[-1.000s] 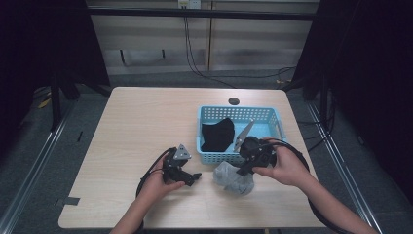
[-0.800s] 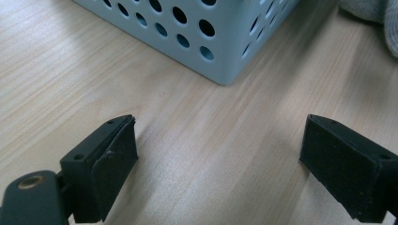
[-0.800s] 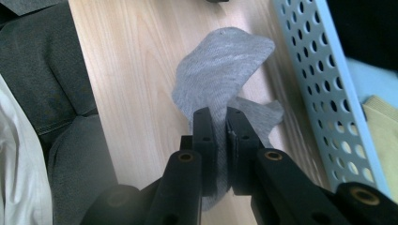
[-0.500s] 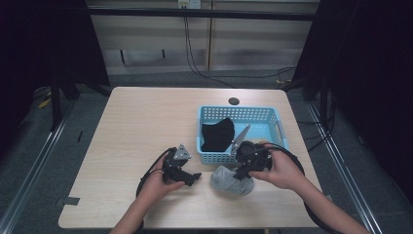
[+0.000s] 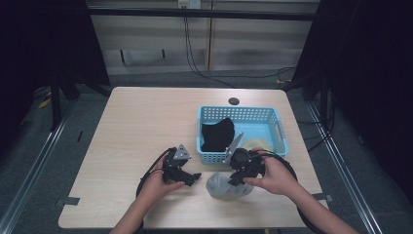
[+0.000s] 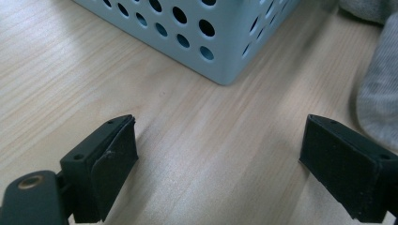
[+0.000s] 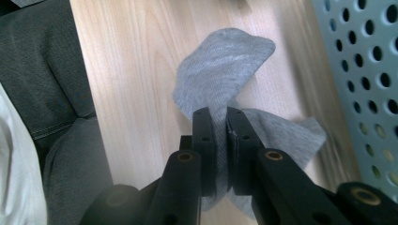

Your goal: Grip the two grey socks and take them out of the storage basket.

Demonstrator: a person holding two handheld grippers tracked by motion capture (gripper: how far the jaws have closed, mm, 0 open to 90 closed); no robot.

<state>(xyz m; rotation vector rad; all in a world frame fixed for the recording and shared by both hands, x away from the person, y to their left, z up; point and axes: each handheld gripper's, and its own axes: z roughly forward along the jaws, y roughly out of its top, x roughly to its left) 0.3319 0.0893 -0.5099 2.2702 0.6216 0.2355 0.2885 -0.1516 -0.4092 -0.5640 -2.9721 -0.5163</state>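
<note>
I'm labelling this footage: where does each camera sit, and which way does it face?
High view: above the person's side, facing forward and down on the table; forearms, both hands show.
Left gripper view: rides the left claw, open jaws over wood, facing the blue basket.
Right gripper view: rides the right claw, pinching the grey cloth.
All share basket and cloth.

left gripper (image 5: 194, 178) jaws apart, right gripper (image 7: 220, 123) clamped
</note>
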